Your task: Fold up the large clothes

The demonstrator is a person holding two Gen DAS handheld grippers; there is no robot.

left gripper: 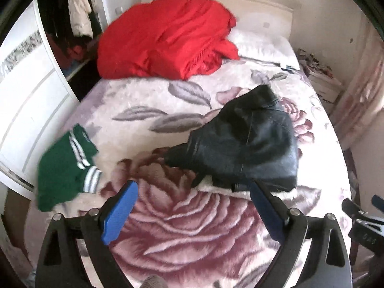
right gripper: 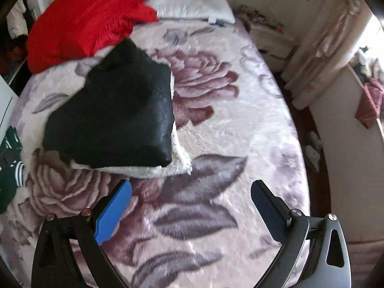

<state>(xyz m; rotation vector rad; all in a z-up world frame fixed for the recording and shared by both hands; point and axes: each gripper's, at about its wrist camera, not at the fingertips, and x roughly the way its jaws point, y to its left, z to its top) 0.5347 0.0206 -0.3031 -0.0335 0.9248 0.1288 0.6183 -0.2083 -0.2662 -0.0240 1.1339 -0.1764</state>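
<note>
Now both your left gripper (left gripper: 193, 194) and right gripper (right gripper: 191, 193) hang released above the bed (right gripper: 240, 124), holding nothing. Your black jacket (right gripper: 115, 117) lies bunched mid-bed; grabbing only its slick outer layer risks the fleece lining slipping loose.

Soft daylight from the right, motion blur, strong fisheye warping.

Left gripper (left gripper: 193, 193), right gripper (right gripper: 191, 192): black frames, blue pads, silver screws.
</note>
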